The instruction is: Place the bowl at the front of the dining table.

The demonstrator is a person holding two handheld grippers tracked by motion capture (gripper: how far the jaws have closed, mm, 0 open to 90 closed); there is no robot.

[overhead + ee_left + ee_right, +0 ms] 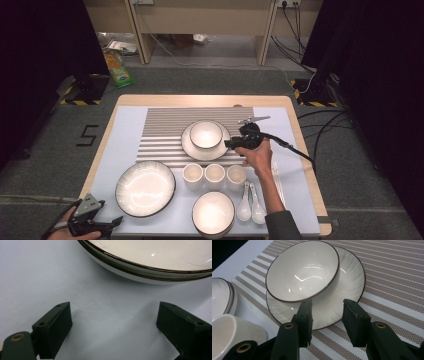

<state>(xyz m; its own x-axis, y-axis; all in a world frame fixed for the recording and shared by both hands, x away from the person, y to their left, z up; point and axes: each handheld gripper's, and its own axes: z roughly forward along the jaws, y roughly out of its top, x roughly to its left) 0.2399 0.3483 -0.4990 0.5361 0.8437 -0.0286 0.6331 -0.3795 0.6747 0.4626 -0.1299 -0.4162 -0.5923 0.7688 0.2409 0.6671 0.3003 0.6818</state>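
At frame centre, a bowl [303, 271] sits on a plate [348, 282], with the right claw [325, 315] parted over the plate's near rim.

We looked down from above the table's [300, 150] near side, facing forward. Our left gripper camera sat low, close to a wide plate's [150, 267] rim. Our right gripper camera looked closely at the bowl [303, 270] on its plate [352, 277], shared with the high view.

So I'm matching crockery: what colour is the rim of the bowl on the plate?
Dark brown on a cream-white bowl, sitting on its plate; clearest in the right gripper view.
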